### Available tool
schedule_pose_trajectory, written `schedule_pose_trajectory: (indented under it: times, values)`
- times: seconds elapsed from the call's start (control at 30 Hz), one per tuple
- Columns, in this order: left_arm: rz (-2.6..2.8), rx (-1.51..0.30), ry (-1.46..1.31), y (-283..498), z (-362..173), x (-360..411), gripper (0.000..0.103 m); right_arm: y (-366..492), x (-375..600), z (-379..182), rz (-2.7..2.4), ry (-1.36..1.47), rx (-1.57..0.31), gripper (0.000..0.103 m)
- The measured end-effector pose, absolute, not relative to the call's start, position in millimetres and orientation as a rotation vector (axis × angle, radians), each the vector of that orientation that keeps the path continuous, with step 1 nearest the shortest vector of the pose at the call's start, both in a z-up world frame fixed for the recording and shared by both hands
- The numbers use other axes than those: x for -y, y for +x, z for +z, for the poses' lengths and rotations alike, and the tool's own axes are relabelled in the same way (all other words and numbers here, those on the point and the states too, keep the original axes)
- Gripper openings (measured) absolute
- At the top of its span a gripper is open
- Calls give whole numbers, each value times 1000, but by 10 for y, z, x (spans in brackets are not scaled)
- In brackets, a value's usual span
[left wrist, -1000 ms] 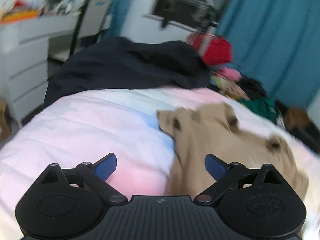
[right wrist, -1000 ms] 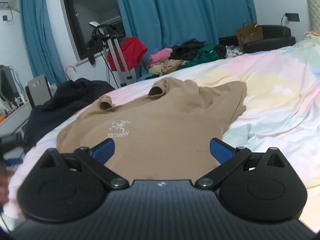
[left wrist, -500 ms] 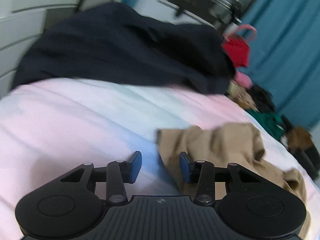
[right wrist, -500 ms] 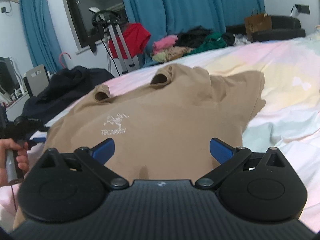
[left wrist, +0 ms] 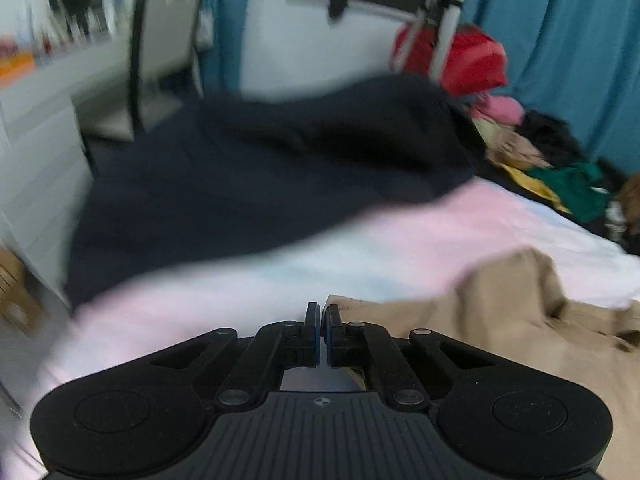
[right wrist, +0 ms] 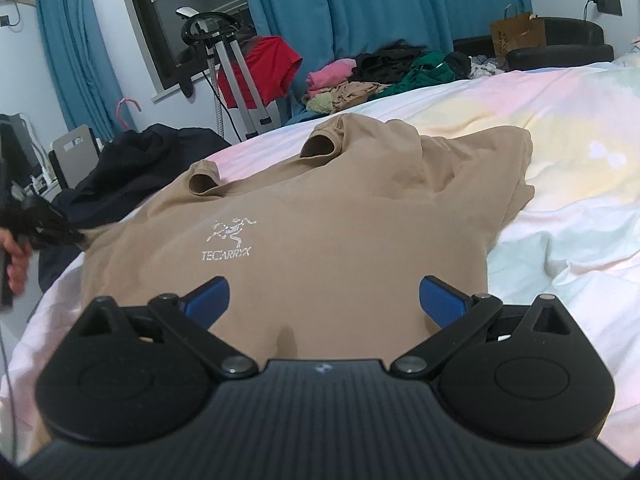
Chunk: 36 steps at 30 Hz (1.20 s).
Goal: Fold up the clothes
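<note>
Left wrist view: left gripper (left wrist: 321,318) has jaws pressed together, blue pads nearly touching. Tan fabric edge sits right at the tips; can't tell if any cloth is caught between them, frame is blurred. The tan short-sleeve T-shirt (left wrist: 516,320) fills the near right of that view, bunched, lying on the pastel pink/white/blue bedsheet (left wrist: 248,292). Far side of the sheet: dark navy garment heap (left wrist: 260,168) draped over the bed edge. Far left: white drawer unit (left wrist: 36,168) and a grey chair (left wrist: 160,60), both smeared. Far right: red garment (left wrist: 472,60) on a metal stand, teal curtains (left wrist: 568,40), mixed clothes pile (left wrist: 540,160).

Right wrist view: right gripper (right wrist: 323,294) has jaws spread wide, nothing between them, hovering over the near hem area of the T-shirt (right wrist: 320,232). Shirt lies front up, white logo + lettering left of centre, two sleeve openings at the far side, right edge folded over w/ wrinkles. Sheet (right wrist: 560,152) visible to the right and far. At far left a person's hand (right wrist: 16,256) grips the black body of the other gripper, whose tip is at the shirt's left edge. Bkgd: dark window (right wrist: 188,24), red garment on the stand (right wrist: 264,68), clothes pile (right wrist: 384,76), brown paper bag (right wrist: 518,34) on a black sofa.
</note>
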<state>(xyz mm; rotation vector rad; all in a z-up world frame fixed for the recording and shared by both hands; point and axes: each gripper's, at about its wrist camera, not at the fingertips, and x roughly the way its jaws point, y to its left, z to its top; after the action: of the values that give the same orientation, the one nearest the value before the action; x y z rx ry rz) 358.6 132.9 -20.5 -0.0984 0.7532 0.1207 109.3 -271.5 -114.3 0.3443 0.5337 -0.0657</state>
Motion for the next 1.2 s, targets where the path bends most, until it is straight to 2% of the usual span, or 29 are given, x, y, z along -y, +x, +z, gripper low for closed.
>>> schedule_pose_trajectory:
  times: [0.17,0.3,0.33,0.37,0.43,0.47,0.63,0.73,0.8,0.83,0.87,0.93,1.1,1.2]
  values:
    - [195,-688,-137,3470,-157,-1496,4,1086,2742,-1134,-73,351,-534,103]
    - [196,-695,-217,3300,-295,-1652,9,1072,2780,-1133,-73,369,-536,103]
    - [192,-705,-246,3257,-329,-1705,14,1066,2782,-1131,-71,372,-536,103]
    - [183,-717,-281,3218,-372,-1751,26,1060,2784,-1130,-69,374,-536,103]
    - [157,-728,-316,3136,-444,-1791,42,1053,2789,-1127,-67,376,-535,103]
    - [151,-729,-319,3085,-476,-1792,45,1052,2789,-1128,-65,378,-537,103]
    - [107,-774,-408,2882,-701,-1770,41,1058,2793,-1139,-59,394,-551,103]
    - [87,-797,-381,2887,-856,-1685,34,1065,2785,-1155,-56,397,-558,103]
    - [70,-774,-409,2906,-895,-1664,34,1071,2776,-1167,-54,396,-565,103]
    - [62,-759,-430,2913,-907,-1659,35,1073,2773,-1174,-53,395,-569,103]
    - [53,-743,-452,2920,-919,-1653,42,1077,2770,-1181,-53,395,-573,103]
    - [22,-713,-514,2940,-948,-1650,48,1087,2771,-1197,-54,397,-582,103]
    - [-112,-661,-702,2944,-1035,-1693,49,1115,2796,-1249,-55,418,-606,103]
    - [-106,-665,-677,2966,-1083,-1636,49,1132,2811,-1280,-53,432,-624,103]
